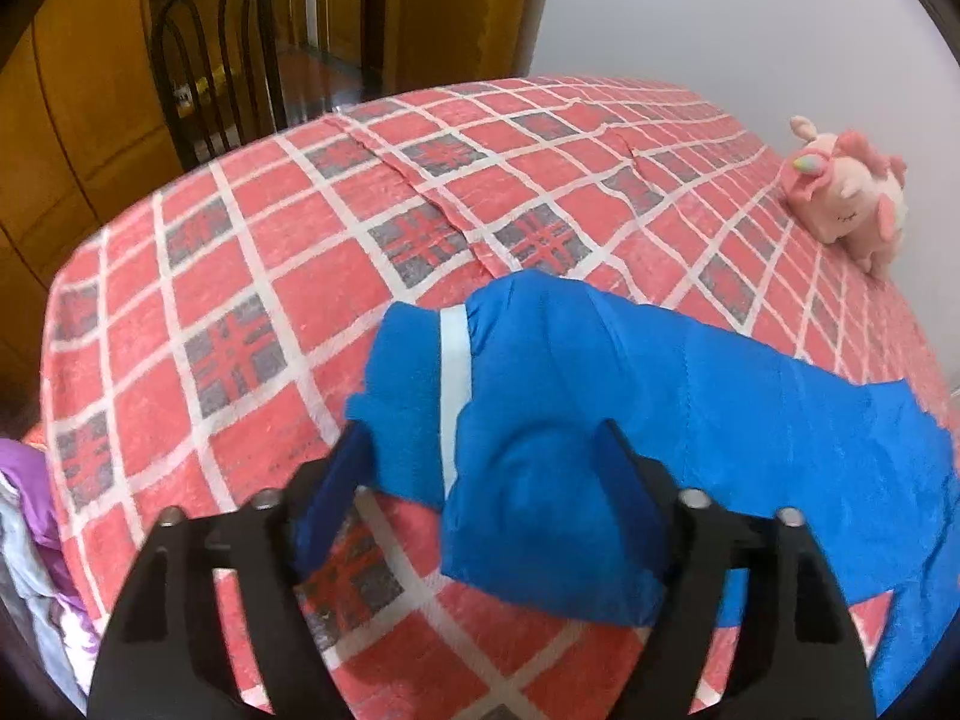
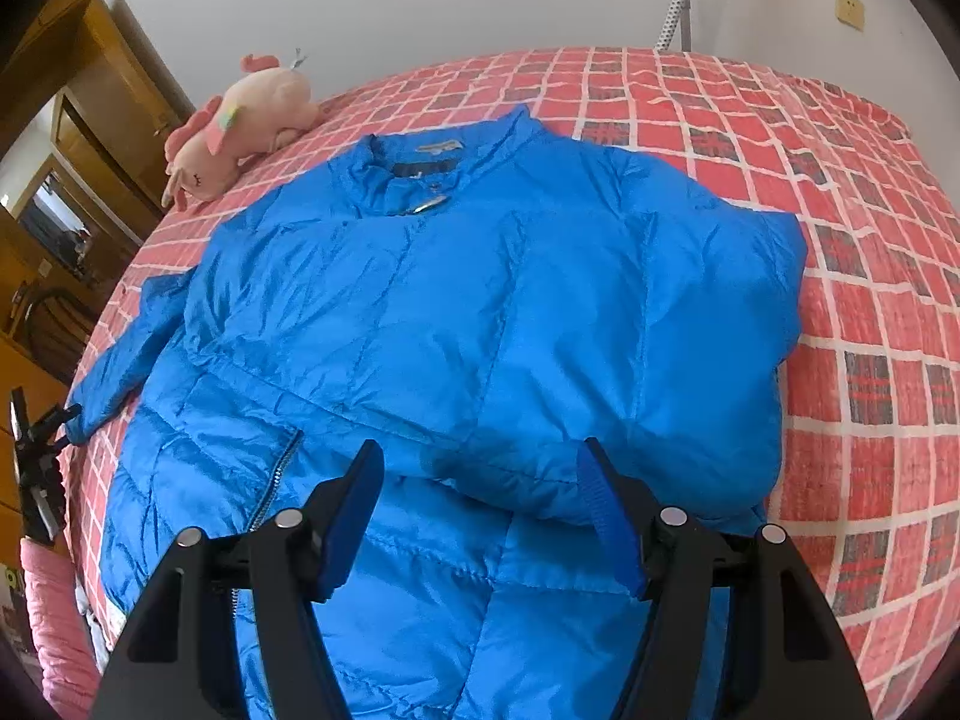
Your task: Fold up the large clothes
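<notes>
Blue jacket (image 2: 480, 312) spread on the checked bedspread (image 2: 840, 192), both grippers' jaws apart.

The left gripper (image 1: 480, 450) straddles the sleeve cuff (image 1: 420, 384) with its white stripe, though whether the pads touch it is hard to tell; the right gripper (image 2: 480, 480) holds nothing above the folded-in sleeve. The hem is cut off below. Only the right view shows the collar (image 2: 414, 174); the chair (image 1: 216, 54) appears (dimly) only left. A plush toy (image 2: 240, 120) lies beside the jacket.
</notes>
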The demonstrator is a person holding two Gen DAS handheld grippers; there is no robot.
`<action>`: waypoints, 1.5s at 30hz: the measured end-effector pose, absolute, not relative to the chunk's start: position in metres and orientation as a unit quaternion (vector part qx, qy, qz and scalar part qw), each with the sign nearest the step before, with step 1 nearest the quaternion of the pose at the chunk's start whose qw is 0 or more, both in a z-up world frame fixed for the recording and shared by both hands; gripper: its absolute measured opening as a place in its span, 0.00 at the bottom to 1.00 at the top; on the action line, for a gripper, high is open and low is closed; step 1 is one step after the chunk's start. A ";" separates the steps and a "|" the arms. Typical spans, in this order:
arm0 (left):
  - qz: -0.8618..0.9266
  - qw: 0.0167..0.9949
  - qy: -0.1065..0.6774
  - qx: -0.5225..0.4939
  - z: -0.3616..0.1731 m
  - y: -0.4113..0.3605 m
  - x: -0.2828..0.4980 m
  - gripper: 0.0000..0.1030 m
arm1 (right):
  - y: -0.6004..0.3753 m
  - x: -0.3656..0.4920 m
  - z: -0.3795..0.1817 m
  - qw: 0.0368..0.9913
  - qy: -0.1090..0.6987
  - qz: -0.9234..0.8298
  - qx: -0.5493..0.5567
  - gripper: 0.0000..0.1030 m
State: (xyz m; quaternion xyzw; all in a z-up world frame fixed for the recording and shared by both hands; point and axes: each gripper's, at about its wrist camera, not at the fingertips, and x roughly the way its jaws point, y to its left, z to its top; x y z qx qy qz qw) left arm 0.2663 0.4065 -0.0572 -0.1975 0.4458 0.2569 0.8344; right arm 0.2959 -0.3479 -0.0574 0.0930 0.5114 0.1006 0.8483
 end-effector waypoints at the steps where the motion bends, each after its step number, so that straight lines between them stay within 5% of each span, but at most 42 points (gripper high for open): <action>1: 0.258 0.836 0.444 -0.191 -0.054 0.404 0.265 0.54 | -0.348 0.296 -0.057 0.848 0.511 0.100 0.093 0.65; 12: 0.242 0.864 0.395 -0.198 -0.020 0.384 0.256 0.12 | -0.356 0.295 -0.054 0.850 0.507 0.095 0.105 0.65; 29: 0.055 0.937 0.316 -0.140 0.074 0.207 0.271 0.06 | -0.364 0.297 -0.054 0.850 0.505 0.093 0.114 0.65; 45: -0.140 0.920 0.361 -0.064 0.034 -0.017 0.331 0.03 | -0.377 0.302 -0.058 0.849 0.507 0.087 0.123 0.65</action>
